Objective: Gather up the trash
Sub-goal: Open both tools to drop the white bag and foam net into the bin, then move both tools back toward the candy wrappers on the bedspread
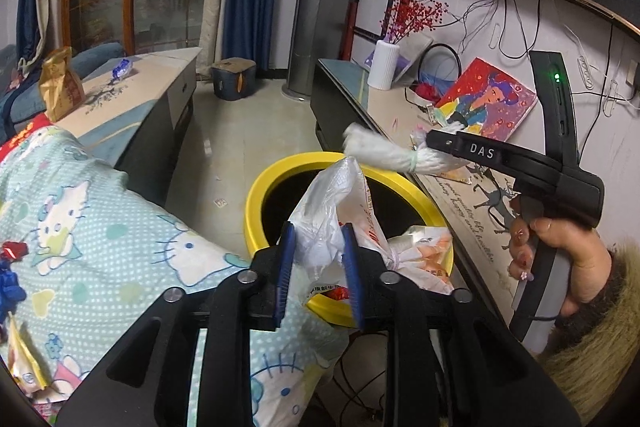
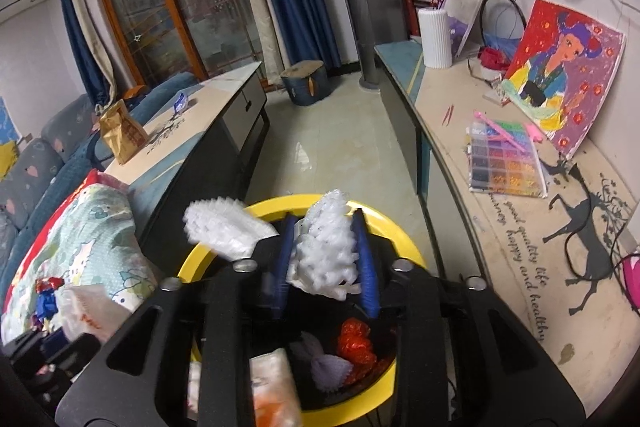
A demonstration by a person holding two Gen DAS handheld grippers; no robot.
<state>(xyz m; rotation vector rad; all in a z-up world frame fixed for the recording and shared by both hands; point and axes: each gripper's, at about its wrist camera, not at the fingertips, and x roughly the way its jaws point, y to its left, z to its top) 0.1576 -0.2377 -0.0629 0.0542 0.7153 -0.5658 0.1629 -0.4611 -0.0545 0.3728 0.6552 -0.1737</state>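
Left gripper point(image 1: 318, 267), blue fingers point(image 1: 285, 267) pinching a crumpled white plastic bag with red print point(image 1: 332, 211), held above the near rim of the round yellow-rimmed trash bin point(image 1: 256, 203). Right gripper point(image 2: 326, 259), blue fingers point(image 2: 366, 259) clamped on a white foam-net fruit sleeve point(image 2: 326, 251), poised over the same bin point(image 2: 384, 227) (loose end blurred, sticking out to the left). Inside the bin: a crumpled red wrapper point(image 2: 356, 343), a pale lilac foam net point(image 2: 328, 367) and a white-and-orange packet point(image 2: 272, 387). On the long printed worktop point(image 2: 500, 259) to the right, a clear bead box point(image 2: 506, 163) near its front edge and a colourful portrait painting point(image 2: 568, 75) leaning at its back edge.
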